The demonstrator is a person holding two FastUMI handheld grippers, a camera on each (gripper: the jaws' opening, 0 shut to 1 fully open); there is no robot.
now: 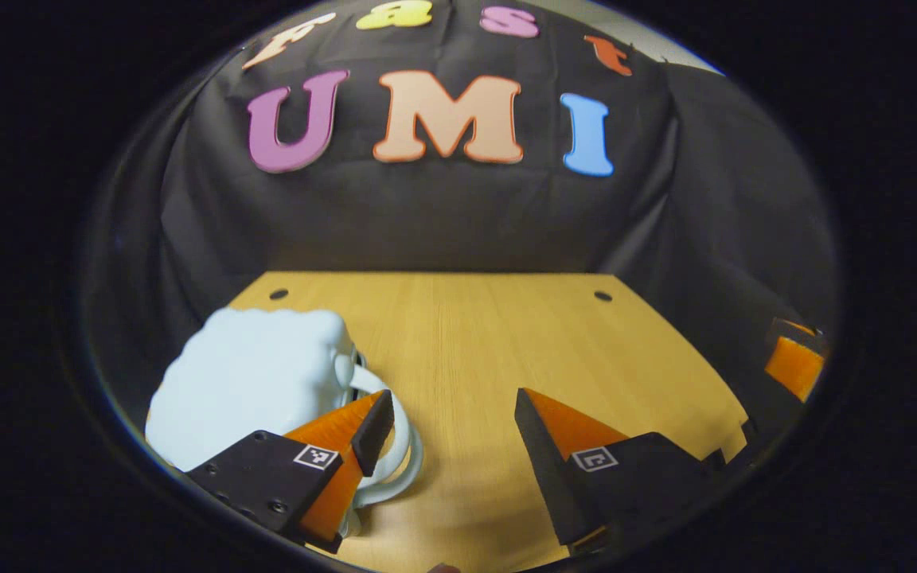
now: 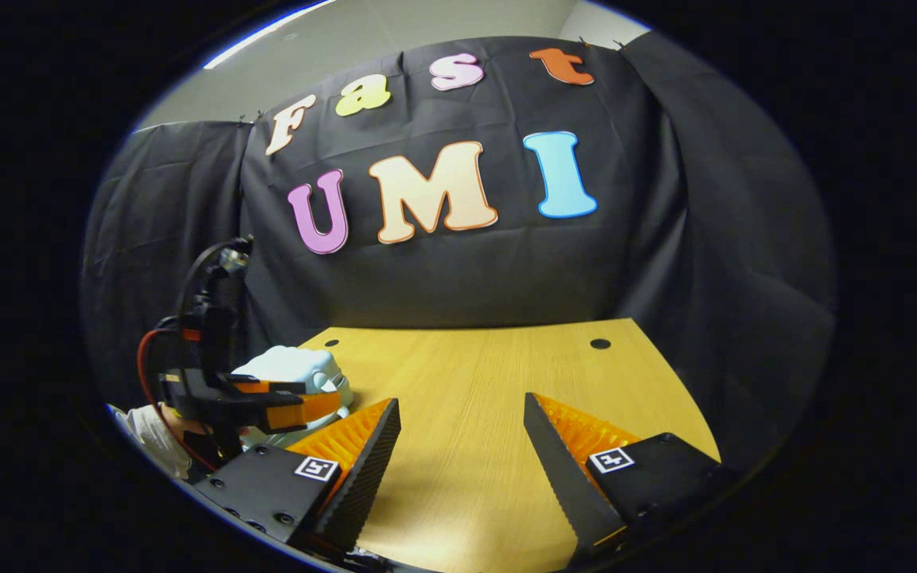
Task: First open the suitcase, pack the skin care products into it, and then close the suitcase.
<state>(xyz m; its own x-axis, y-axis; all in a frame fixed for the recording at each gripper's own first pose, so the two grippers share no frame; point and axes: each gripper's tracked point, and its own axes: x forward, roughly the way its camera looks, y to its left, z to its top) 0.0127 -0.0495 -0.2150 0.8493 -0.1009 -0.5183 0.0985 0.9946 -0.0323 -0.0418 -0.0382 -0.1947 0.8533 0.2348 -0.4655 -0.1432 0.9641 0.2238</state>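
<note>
A pale blue ribbed suitcase [image 1: 247, 382] lies on the wooden table [image 1: 490, 334] at the left of the left gripper view, lid down, its looped handle [image 1: 403, 446] facing me. My left gripper [image 1: 454, 398] is open; its left finger reaches over the handle without gripping it, and its right finger is over bare wood. In the right gripper view the suitcase [image 2: 295, 364] shows small at the left, with the left gripper [image 2: 299, 402] hovering right in front of it. My right gripper [image 2: 461, 402] is open above the table with nothing between its fingers.
Two small round holes [image 1: 602, 296] mark the table's far corners. Black cloth walls close the table at the back and on both sides. The right gripper [image 1: 794, 362] peeks in at the right edge of the left gripper view. A white sleeve [image 2: 152, 426] shows behind the left gripper.
</note>
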